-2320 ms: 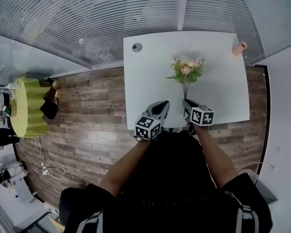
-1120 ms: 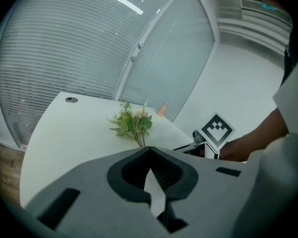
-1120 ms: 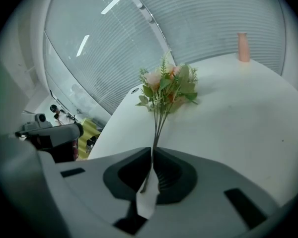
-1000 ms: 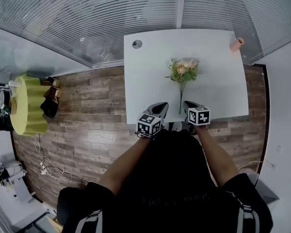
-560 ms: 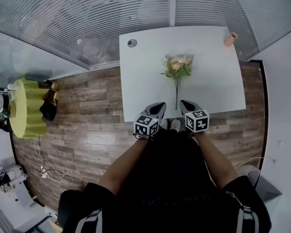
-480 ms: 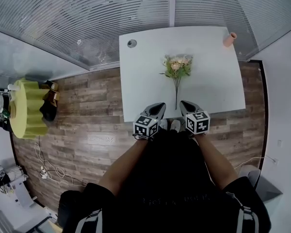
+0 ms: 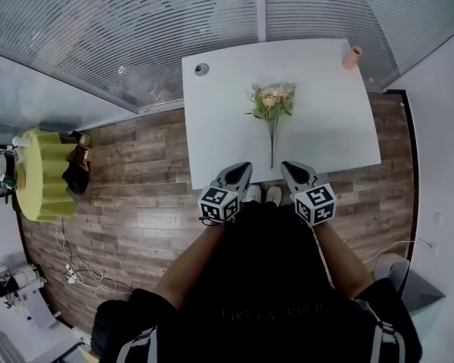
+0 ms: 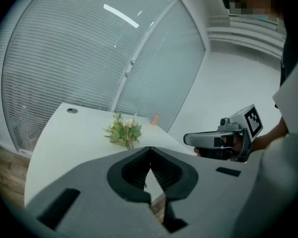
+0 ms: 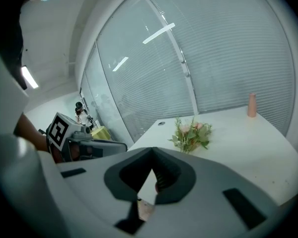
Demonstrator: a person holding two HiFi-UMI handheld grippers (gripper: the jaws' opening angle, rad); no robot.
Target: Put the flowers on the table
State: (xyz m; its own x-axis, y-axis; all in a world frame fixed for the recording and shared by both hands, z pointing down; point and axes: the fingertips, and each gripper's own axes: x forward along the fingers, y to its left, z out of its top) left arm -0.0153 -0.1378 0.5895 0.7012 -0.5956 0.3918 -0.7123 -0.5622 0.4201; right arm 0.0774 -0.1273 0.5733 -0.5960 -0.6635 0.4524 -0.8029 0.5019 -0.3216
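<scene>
Indoors, flowers on white tbl, wood flr

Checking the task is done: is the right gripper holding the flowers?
No, the flowers lie on the table, apart from the right gripper.

Seen from above: left forearm & right forearm, both bare, reach fwd from the torso, w/ the left hand-held gripper & right hand-held gripper side by side, level, near each other but apart, tips pointing away from the body. Left marker cube & right marker cube sit at the wrist ends, facing up. Both pairs of jaws are closed tip to tip w/ nothing btwn them.
</scene>
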